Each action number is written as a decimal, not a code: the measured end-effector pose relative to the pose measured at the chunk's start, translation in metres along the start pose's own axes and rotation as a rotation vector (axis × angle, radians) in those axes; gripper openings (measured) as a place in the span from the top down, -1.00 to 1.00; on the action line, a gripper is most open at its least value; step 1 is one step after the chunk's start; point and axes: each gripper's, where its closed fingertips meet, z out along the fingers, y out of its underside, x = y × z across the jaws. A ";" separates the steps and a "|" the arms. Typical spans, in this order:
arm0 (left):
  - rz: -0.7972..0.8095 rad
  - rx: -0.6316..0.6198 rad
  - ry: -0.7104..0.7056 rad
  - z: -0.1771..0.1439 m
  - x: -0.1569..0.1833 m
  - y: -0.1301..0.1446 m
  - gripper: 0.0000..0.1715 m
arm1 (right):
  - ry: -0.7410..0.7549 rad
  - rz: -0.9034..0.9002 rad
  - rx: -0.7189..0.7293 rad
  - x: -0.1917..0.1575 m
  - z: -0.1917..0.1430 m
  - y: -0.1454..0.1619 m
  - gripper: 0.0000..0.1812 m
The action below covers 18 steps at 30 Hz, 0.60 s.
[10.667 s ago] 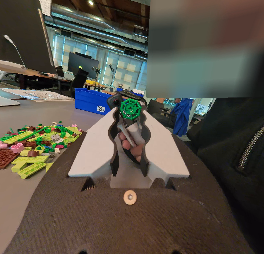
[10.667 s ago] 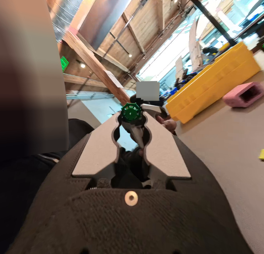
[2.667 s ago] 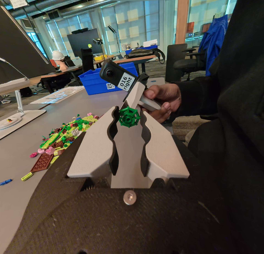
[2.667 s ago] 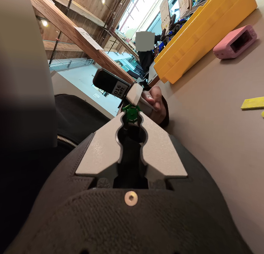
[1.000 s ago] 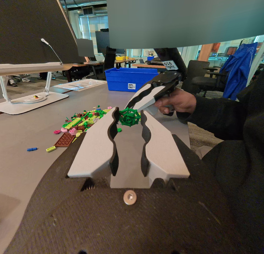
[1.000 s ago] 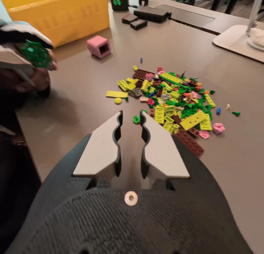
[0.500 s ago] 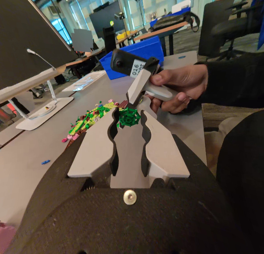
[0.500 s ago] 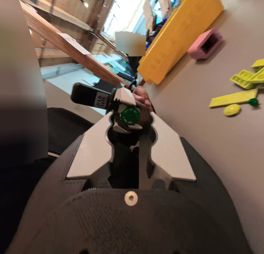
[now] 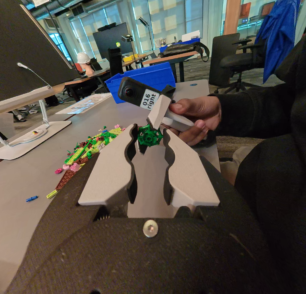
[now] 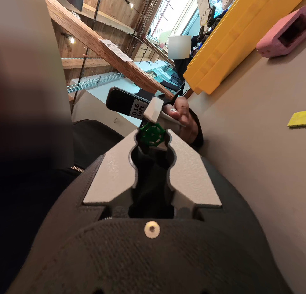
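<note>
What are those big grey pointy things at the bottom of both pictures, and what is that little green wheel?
Those grey points are the two fingers of a hand-held grabber. A person holds one grabber in each hand, and each carries a camera looking along its fingers. So one picture comes from the left gripper, the other from the right gripper. They face each other, so each picture also shows the other grabber and the hand holding it.

Both grabbers meet at the small green web-shaped plastic wheel, up in the air. It sits between the left one's fingertips; the right one's tips reach it too.

On the grey table lies a pile of small green, yellow, brown and pink building bricks. A blue plastic bin, a yellow plastic bin and a pink hollow block stand farther off.
</note>
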 end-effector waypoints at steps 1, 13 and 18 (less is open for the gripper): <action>-0.009 0.015 -0.003 -0.001 -0.001 -0.002 0.66 | -0.003 -0.014 0.007 -0.001 0.000 -0.001 0.72; -0.173 0.191 0.066 -0.021 -0.004 -0.027 0.80 | -0.177 0.000 0.115 -0.022 -0.009 -0.016 0.72; -0.178 0.135 0.081 -0.017 0.000 -0.019 0.76 | -0.152 -0.001 0.067 -0.019 -0.001 -0.009 0.72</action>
